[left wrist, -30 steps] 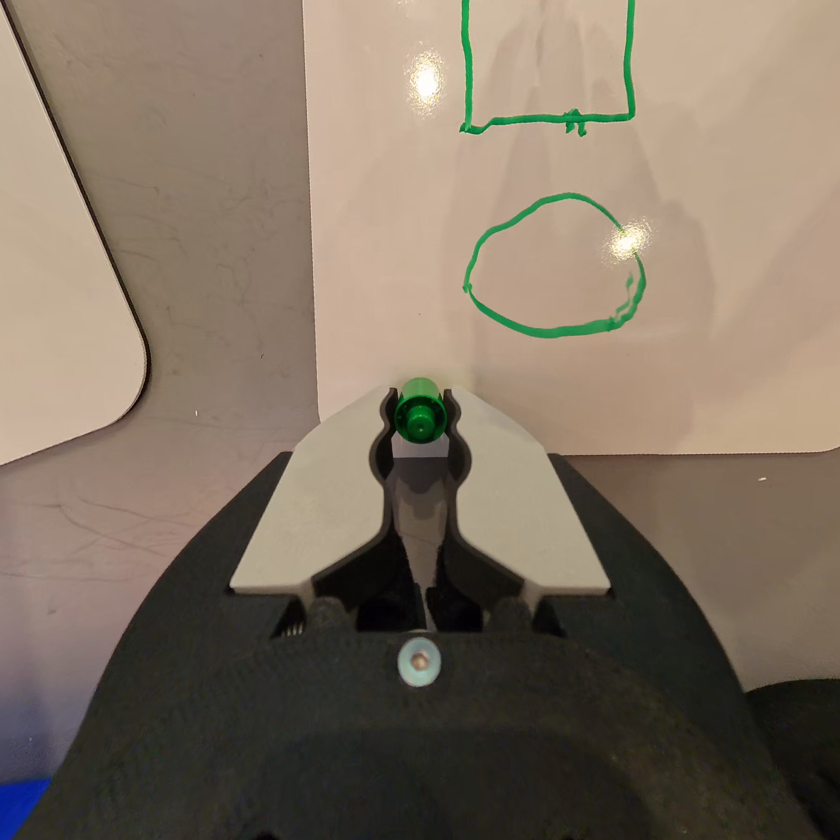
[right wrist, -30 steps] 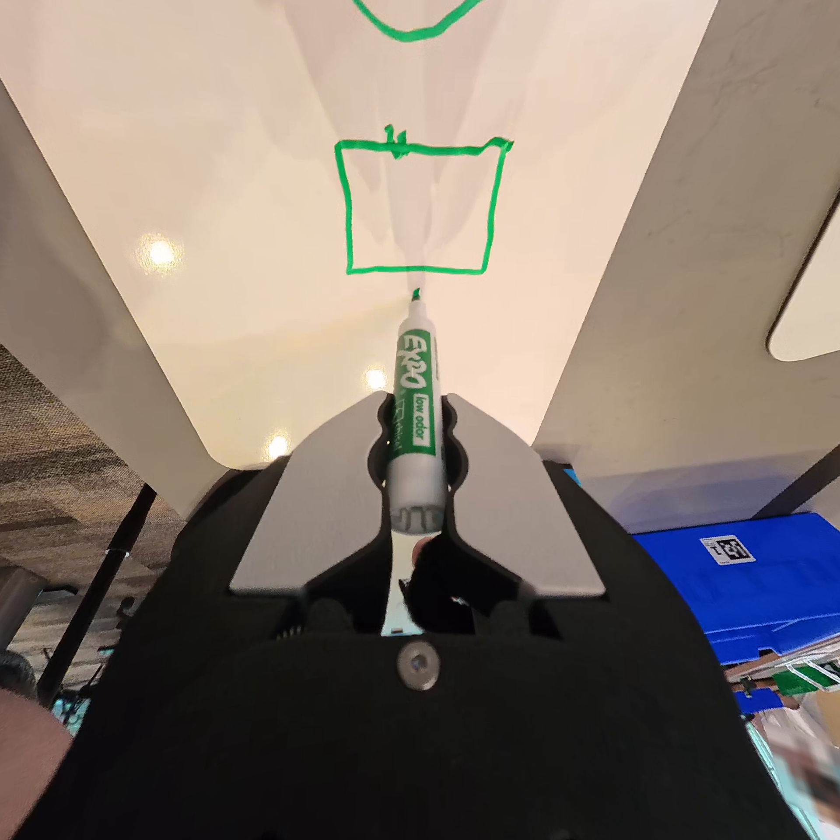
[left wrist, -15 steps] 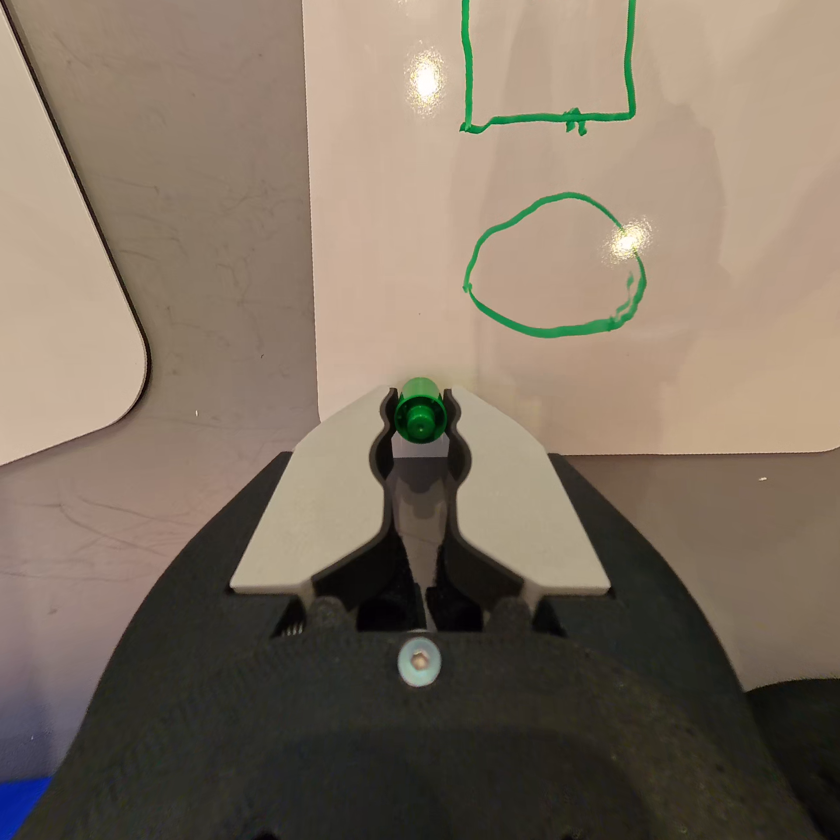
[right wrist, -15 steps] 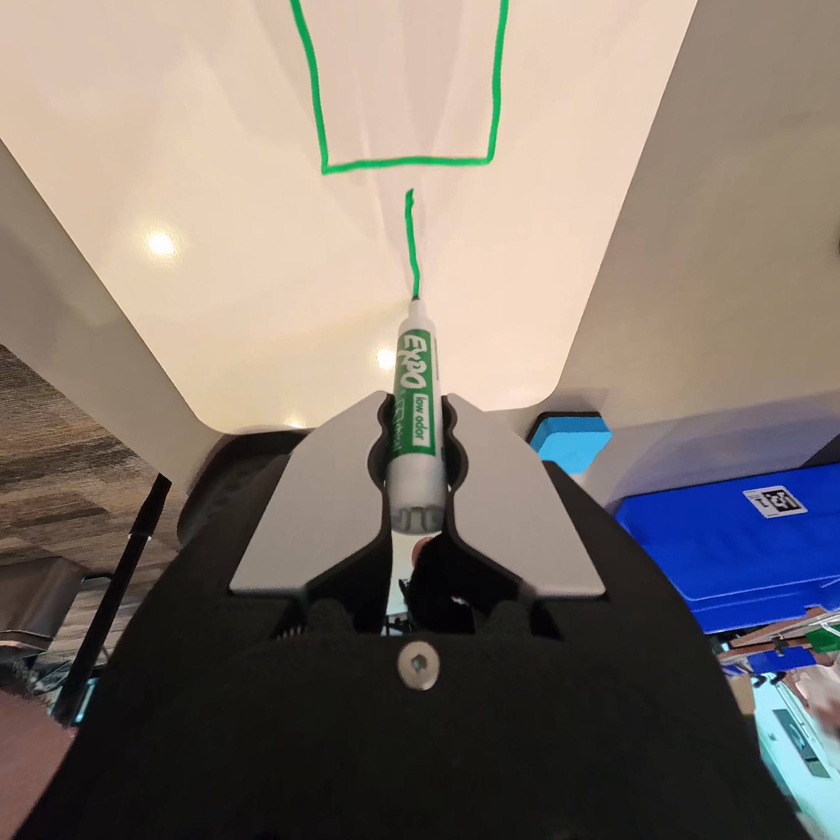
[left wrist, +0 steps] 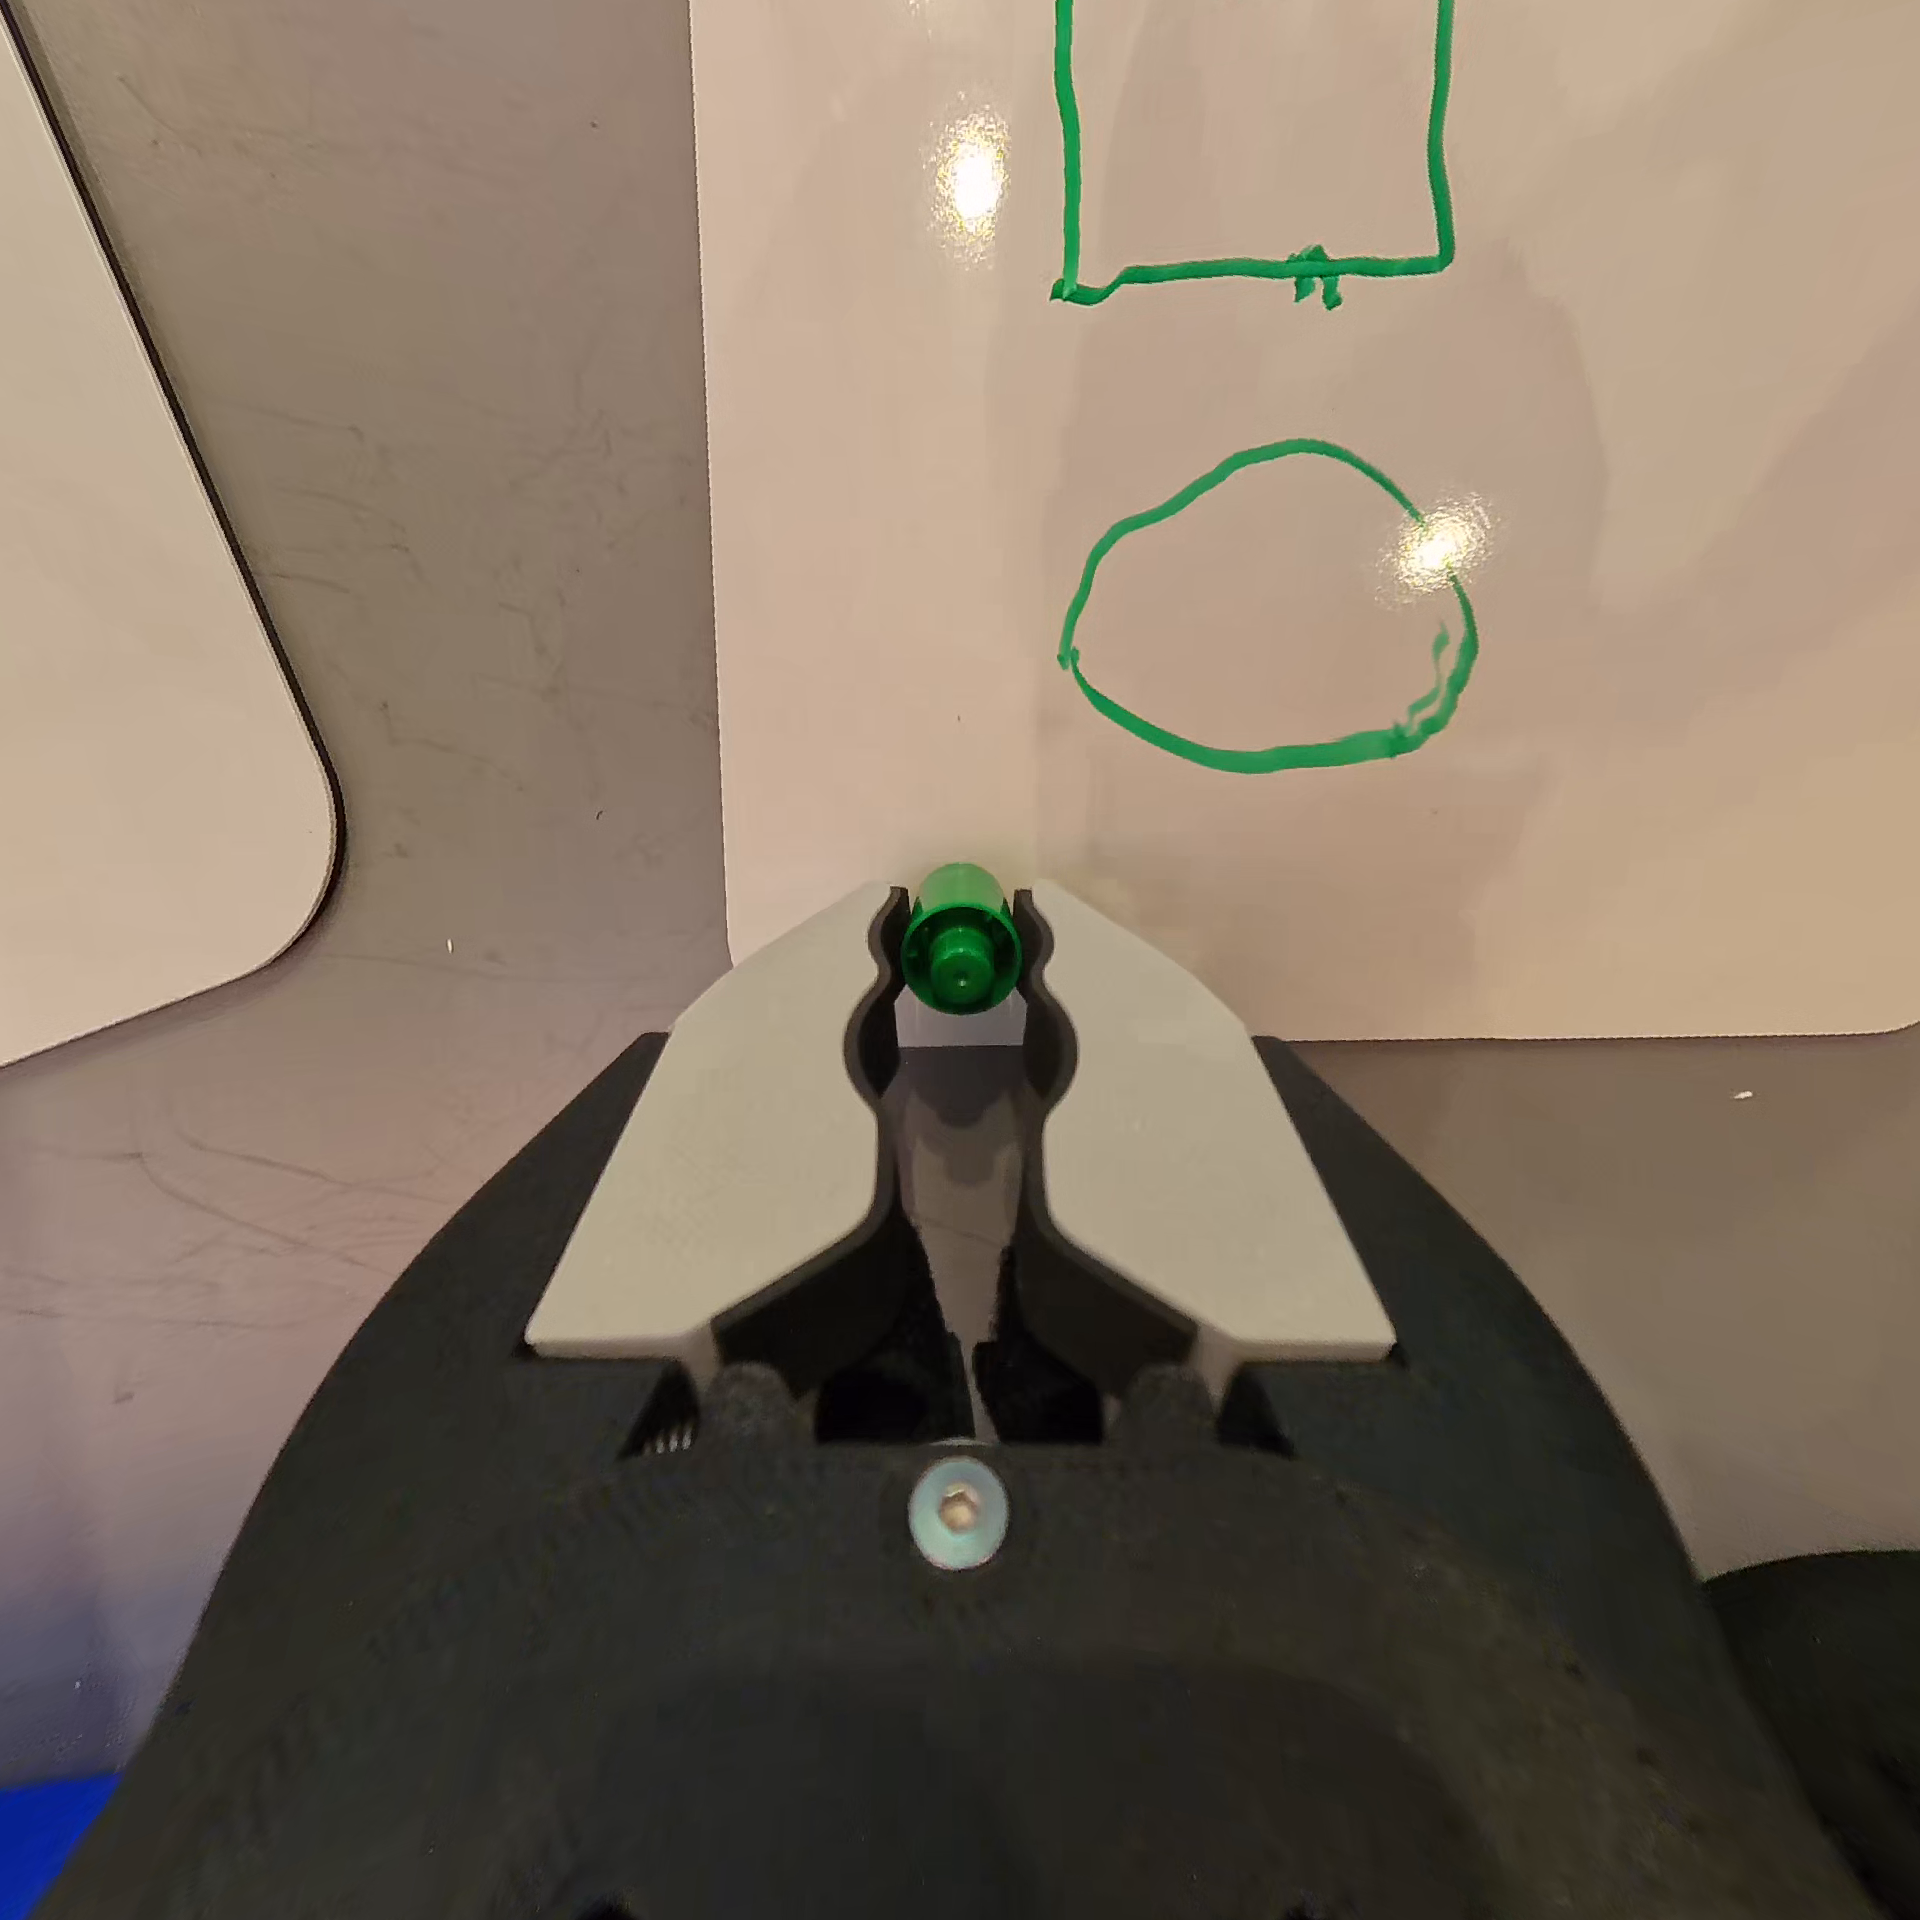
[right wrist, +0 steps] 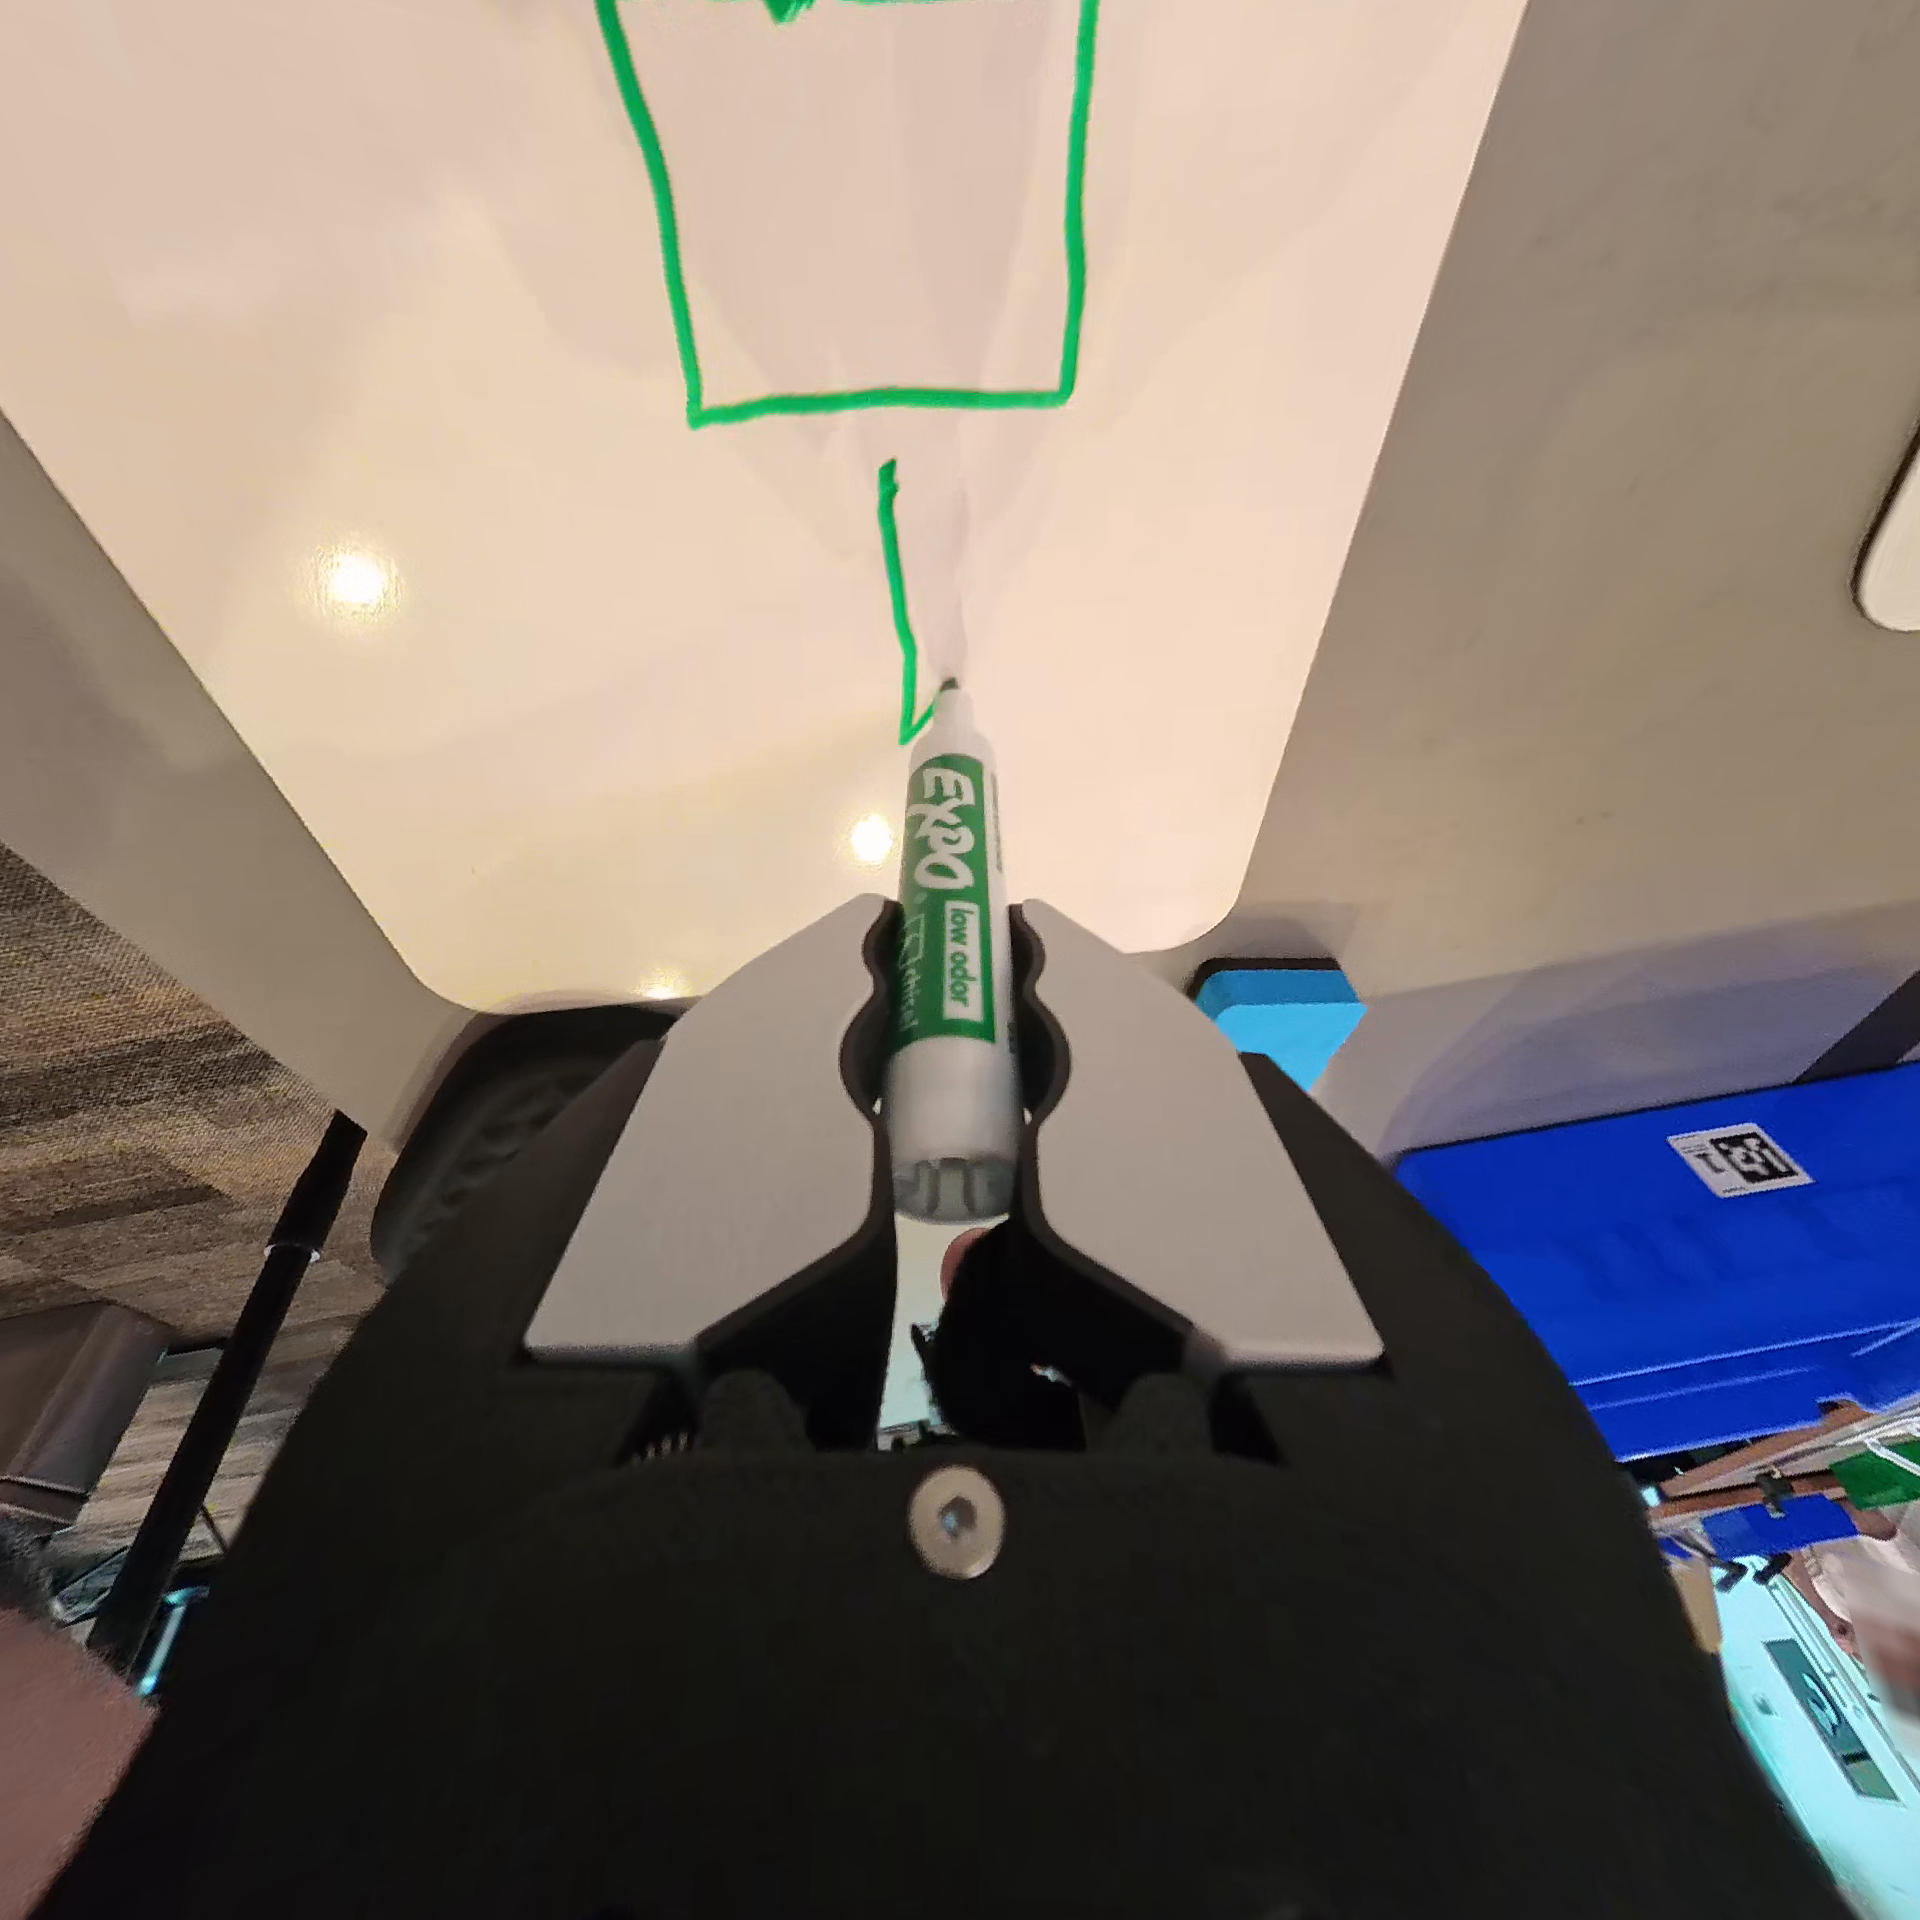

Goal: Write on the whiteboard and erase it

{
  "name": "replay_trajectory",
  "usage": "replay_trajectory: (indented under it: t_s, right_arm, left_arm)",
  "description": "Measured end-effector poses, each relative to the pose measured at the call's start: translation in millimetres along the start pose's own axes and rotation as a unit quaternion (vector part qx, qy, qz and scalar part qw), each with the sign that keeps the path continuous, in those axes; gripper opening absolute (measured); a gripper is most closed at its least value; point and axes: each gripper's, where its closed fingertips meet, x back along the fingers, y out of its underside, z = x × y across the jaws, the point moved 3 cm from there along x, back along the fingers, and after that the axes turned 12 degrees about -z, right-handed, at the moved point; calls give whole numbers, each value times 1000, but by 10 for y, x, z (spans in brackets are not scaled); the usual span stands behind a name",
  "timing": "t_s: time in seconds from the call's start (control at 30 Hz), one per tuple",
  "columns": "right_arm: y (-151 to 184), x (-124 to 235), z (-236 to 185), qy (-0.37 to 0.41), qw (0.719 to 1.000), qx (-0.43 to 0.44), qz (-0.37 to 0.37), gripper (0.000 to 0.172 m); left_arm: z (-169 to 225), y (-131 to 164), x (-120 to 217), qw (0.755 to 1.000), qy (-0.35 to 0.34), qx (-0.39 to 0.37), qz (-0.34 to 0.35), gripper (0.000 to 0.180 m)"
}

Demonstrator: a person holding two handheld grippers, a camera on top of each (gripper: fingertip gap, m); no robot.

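While each claw grips one item, two green shapes [left wrist: 1268,613] show.

A: Grey scuffed desk [left wrist: 416,468], with ceiling lights glaring back as bright spots [left wrist: 971,182].

B: Yep, plus patterned grey-brown carpet [right wrist: 114,1091] lower left, and blue bins [right wrist: 1662,1278] off to the right.

An office-like workroom: patterned carpet [right wrist: 125,1091], grey table [left wrist: 436,468], blue bins [right wrist: 1662,1268].
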Motion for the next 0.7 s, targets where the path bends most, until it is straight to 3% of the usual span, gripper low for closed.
replay_trajectory:
  t_s: [0.2,0.7]
  right_arm:
    - [-67,23,69,2,1000,5,4,21]
    - [136,-45,-108,-12,1000,-19,11,21]
  left_arm:
    - [1,1,-1,1000,0,0,1,20]
    - [1,-1,-1,1000,0,0,-2,20]
